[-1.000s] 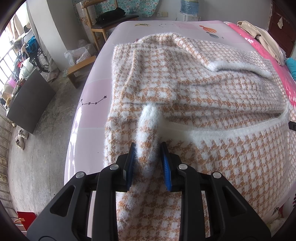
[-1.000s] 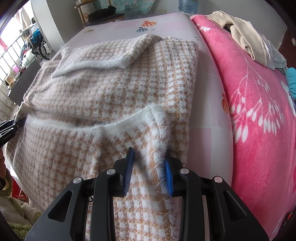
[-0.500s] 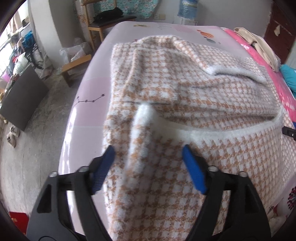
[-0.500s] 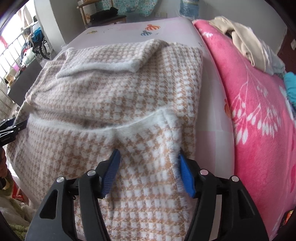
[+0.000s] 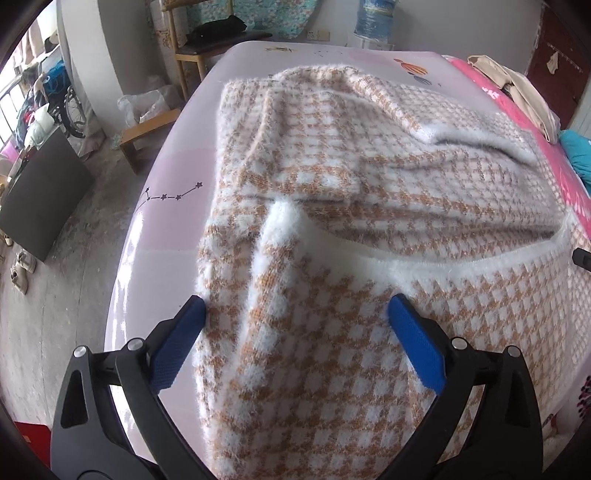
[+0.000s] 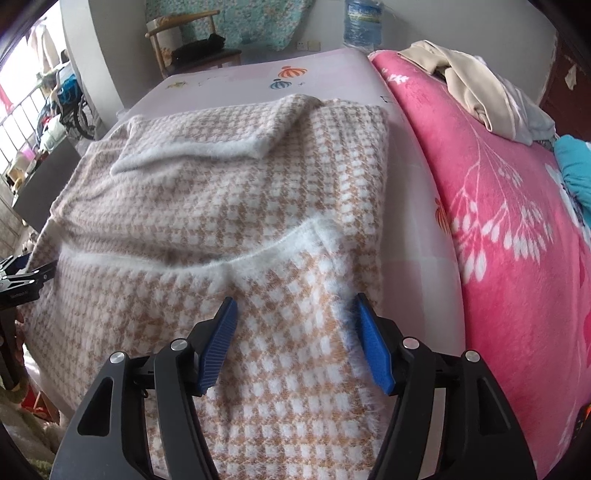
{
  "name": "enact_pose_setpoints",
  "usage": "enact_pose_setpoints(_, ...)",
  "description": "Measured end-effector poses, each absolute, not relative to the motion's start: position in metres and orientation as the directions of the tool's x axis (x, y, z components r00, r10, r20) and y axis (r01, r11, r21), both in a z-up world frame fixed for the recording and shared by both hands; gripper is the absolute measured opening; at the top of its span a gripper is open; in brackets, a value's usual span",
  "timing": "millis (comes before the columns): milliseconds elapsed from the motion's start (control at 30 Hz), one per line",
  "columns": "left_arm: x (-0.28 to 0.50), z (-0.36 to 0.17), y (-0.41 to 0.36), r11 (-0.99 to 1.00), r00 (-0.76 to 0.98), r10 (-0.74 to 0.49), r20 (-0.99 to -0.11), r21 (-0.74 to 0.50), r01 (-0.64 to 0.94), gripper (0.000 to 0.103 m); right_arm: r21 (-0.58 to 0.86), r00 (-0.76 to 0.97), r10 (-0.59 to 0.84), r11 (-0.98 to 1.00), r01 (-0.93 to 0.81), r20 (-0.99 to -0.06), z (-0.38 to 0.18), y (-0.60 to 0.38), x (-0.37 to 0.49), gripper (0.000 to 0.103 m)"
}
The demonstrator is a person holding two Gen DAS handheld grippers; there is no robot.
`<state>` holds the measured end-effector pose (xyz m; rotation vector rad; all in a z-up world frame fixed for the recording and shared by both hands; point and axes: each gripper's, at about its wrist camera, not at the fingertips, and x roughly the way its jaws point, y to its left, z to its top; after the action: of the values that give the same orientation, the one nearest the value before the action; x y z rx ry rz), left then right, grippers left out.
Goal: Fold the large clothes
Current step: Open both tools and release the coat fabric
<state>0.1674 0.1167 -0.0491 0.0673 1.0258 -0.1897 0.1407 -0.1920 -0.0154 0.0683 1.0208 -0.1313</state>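
The large fuzzy sweater [image 5: 369,206], knitted in an orange-and-white houndstooth check with white fluffy trim, lay spread across the pale pink bed sheet [image 5: 173,177], its near part folded up over the rest so that the white hem [image 5: 461,258] ran crosswise through both views. The left gripper [image 5: 295,314] stood with its blue pads [image 5: 177,343] spread wide, having just been opening; a soft raised ridge of the sweater's left corner lay between the pads, but neither pad pressed on it. The right gripper [image 6: 295,314] had likewise just been opening and its pads [image 6: 373,350] stood apart over the right corner of the folded part, the fringed side edge of the knit just beside the right-hand pad without being pinched. Farther up the sweater a sleeve [image 6: 207,133] with a white cuff lay folded across the body. In the right wrist view the left gripper showed at the left edge, near the far end of the white hem. To the right of the sheet a bright pink blanket [image 6: 498,221] with a white branch pattern covered the bed, with beige clothes [image 6: 472,85] piled at its far end. Beyond the foot of the bed stood a wooden chair [image 5: 207,40] and a water bottle [image 6: 360,22] against the wall.
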Motion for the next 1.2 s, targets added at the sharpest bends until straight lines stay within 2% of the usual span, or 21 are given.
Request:
enact_pose_setpoints(333,0.168,-0.05,0.114,0.983,0.497,-0.12,-0.859,-0.033,0.18,0.096,0.049,0.601,-0.064,0.984,0.171,-0.797,0.012,-0.209,0.116,0.063)
enact_pose_setpoints(700,0.167,-0.049,0.118,0.979,0.505,-0.144,-0.851,-0.047,0.199,0.096,0.16,0.544,0.159,0.986,-0.045,-0.824,-0.003,-0.132,0.128,0.062)
enact_pose_setpoints(800,0.164,-0.042,0.123,0.979,0.505,-0.148,-0.85,-0.055,0.194,0.096,0.16,0.52,0.17,0.985,-0.064,-0.837,-0.008,-0.119,0.134,0.059)
enact_pose_setpoints(933,0.136,-0.002,0.126,0.96,0.62,-0.241,-0.747,-0.087,0.268,0.096,0.181,0.527,0.163,0.983,-0.019,-0.834,-0.001,-0.125,0.133,0.058)
enact_pose_setpoints(1067,0.118,0.013,0.109,0.903,0.597,-0.388,-0.702,-0.162,0.397,0.096,0.202,0.515,0.142,0.977,0.063,-0.845,-0.006,-0.141,0.136,0.056)
enact_pose_setpoints(1133,0.115,0.005,0.091,0.87,0.534,-0.444,-0.72,-0.201,0.451,0.095,0.198,0.491,0.128,0.976,0.094,-0.861,-0.014,-0.144,0.138,0.051)
enact_pose_setpoints(1167,0.114,0.0,0.083,0.861,0.514,-0.452,-0.729,-0.205,0.466,0.089,0.203,0.485,0.132,0.974,0.098,-0.865,-0.017,-0.144,0.139,0.05)
enact_pose_setpoints(1200,0.114,-0.006,0.074,0.854,0.492,-0.451,-0.745,-0.2,0.48,0.076,0.206,0.477,0.135,0.973,0.1,-0.868,-0.021,-0.143,0.141,0.049)
